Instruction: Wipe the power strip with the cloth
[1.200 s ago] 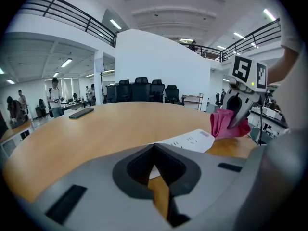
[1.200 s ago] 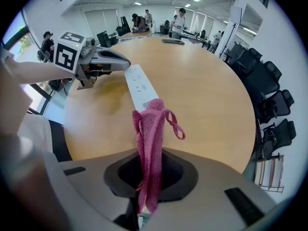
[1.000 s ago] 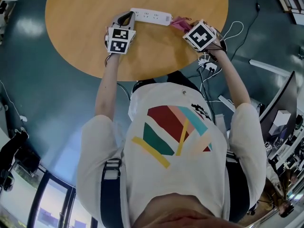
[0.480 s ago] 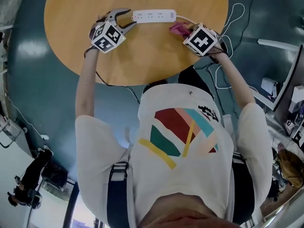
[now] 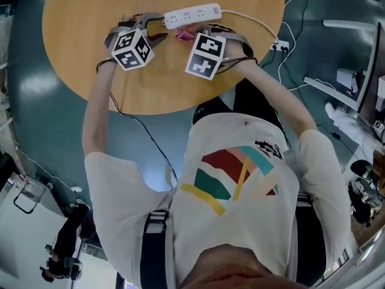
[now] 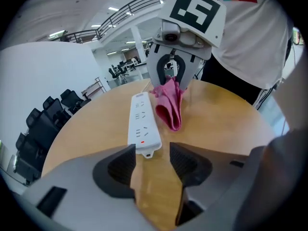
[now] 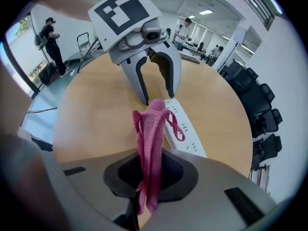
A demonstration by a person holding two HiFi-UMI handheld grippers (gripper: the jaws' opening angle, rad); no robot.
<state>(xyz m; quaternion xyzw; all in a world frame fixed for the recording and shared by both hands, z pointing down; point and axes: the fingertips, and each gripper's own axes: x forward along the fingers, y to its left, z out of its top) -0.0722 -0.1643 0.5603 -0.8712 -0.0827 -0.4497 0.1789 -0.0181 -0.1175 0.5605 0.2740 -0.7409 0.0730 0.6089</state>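
**Cloth clamped at the right, left gripper open by the power strip**

The power strip [image 5: 191, 15] lies flat on the round wooden table [image 5: 90, 59], near its far edge, sockets facing up. A white cable [image 5: 252, 21] runs from its right end off the table edge.

The left gripper [image 6: 151, 150] has its jaws apart with nothing between them but bare tabletop. In the left gripper view, the strip's end with the small red light lies just ahead of the jaw tips. The head view shows the same gripper at the strip's left end, one jaw to either side of the end's line.

The right gripper [image 7: 150, 165] is closed on the pink cloth [image 7: 150, 134], which is bunched into a narrow fold that stands out past the jaw tips. In the left gripper view the cloth hangs from those jaws down to the tabletop, just beside the strip's near long side. Whether the cloth touches the strip cannot be told from any view.

The two grippers face each other along the strip, close together, with the cloth between them.
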